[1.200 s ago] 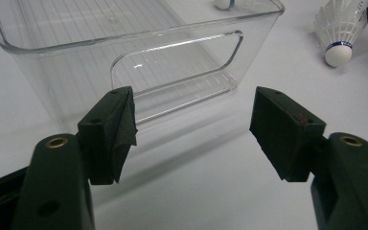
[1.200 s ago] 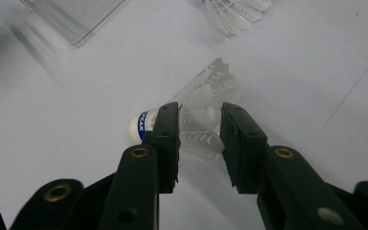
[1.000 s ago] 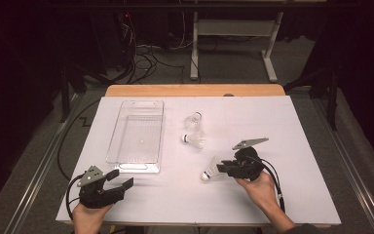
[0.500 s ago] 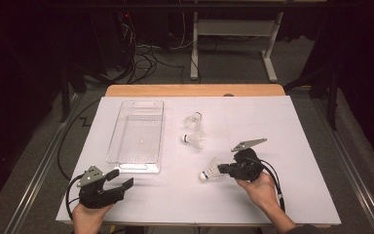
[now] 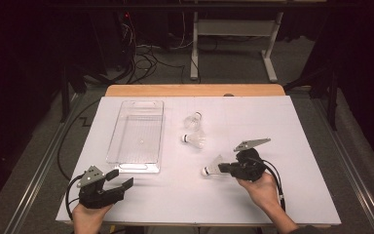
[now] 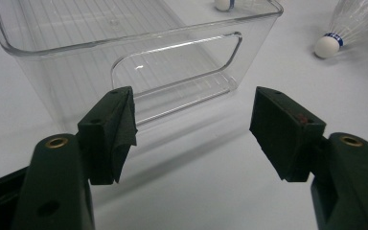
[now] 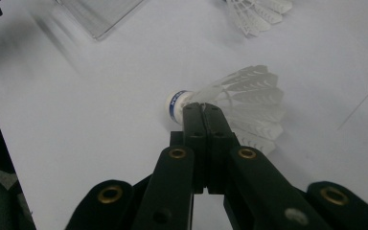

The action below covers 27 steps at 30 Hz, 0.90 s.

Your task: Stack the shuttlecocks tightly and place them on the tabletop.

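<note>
Three shuttlecocks, one bin, two grippers

On the white table (image 5: 302,146) lie three shuttlecocks: one (image 5: 193,119), a second (image 5: 195,140) and a third (image 5: 214,167). One clear plastic bin (image 5: 137,136) stands there. Two grippers: left (image 5: 119,179), right (image 5: 222,168).

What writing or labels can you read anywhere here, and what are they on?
No text is readable.
Held shuttlecock: its blue band carries pale marks, too blurred to read.
Shuttlecock by the clear tray: blue band, print too small to read.
Clear tray: no label visible.
</note>
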{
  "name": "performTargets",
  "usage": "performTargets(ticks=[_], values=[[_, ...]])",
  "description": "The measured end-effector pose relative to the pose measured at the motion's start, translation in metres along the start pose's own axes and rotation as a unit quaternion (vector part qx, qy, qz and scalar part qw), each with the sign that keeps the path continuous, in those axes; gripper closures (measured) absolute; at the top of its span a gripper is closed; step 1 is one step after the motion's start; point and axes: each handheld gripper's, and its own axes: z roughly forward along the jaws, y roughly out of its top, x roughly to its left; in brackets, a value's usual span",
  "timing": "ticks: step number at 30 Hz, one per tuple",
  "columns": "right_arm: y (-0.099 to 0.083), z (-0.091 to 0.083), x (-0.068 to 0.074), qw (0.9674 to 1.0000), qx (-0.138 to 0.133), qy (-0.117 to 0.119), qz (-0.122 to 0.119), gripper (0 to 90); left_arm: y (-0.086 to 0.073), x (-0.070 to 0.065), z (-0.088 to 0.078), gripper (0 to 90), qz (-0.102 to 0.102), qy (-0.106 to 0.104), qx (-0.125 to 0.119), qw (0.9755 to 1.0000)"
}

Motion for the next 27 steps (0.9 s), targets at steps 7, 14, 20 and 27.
performTargets(ticks=[7,14,20,27], values=[[0.003,-0.006,-0.003,0.9999,-0.014,-0.006,0.005,90.0,0.000,0.000,0.000,33.4,0.000,0.000,0.000,1.0000],[0.009,-0.009,-0.006,0.9995,-0.026,-0.012,0.011,90.0,0.000,0.000,-0.001,33.4,-0.001,0.001,-0.002,1.0000],[0.013,-0.007,-0.010,0.9990,-0.035,-0.019,0.019,90.0,0.000,0.001,-0.001,33.4,-0.001,0.002,-0.002,1.0000],[0.019,-0.004,-0.017,0.9983,-0.042,-0.028,0.029,90.0,0.000,0.001,-0.001,33.4,0.001,0.001,-0.001,1.0000]])
